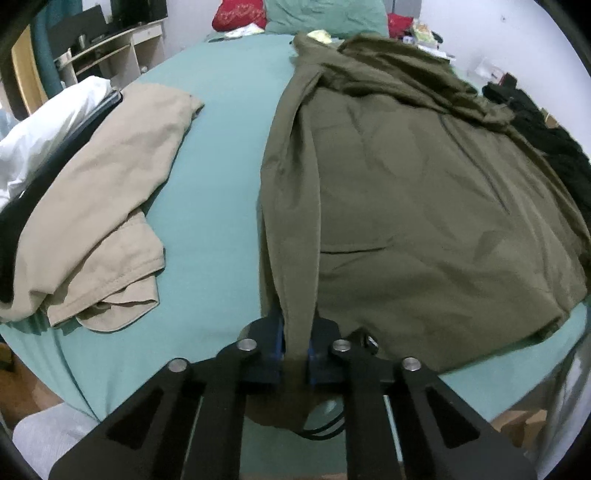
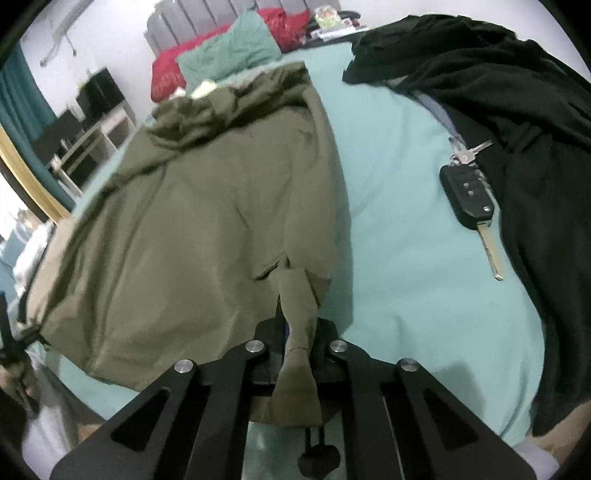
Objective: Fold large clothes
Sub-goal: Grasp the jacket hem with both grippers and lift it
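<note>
The jacket [image 1: 424, 192] lies spread on the bed [image 1: 221, 155], its hood toward the far pillows [image 1: 325, 14]. Trousers [image 1: 110, 199] lie to its left, a dark garment [image 2: 517, 110] to its right, keys [image 2: 471, 195] touching that garment's left edge.

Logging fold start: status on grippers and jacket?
Left gripper, right gripper: jaws shut on olive jacket hem. Jacket flat on bed. Car key lies right.
</note>
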### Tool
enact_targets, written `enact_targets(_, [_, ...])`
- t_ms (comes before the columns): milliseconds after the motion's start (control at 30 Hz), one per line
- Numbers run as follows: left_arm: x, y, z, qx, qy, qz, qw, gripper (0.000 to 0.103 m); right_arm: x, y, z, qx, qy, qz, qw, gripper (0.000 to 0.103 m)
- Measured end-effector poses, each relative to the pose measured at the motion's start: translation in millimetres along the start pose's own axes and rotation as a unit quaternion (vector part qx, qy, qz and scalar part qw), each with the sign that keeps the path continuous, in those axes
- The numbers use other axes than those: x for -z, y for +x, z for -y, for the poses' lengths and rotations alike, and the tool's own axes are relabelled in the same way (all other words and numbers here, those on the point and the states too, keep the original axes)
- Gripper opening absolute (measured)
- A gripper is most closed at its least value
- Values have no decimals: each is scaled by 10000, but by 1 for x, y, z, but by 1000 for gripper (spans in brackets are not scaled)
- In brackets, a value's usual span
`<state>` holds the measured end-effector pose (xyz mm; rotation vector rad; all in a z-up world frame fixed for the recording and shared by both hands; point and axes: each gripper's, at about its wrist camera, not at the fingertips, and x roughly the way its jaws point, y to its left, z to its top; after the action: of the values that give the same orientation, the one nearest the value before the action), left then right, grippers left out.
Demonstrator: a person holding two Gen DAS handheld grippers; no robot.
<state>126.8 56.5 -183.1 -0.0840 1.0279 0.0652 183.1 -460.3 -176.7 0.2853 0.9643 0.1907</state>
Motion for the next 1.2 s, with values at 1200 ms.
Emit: enact_targets(1200, [25,-283,-25,955,-422,2002,9742,8,2,-247,-11,-328,-222,2060,9778,5])
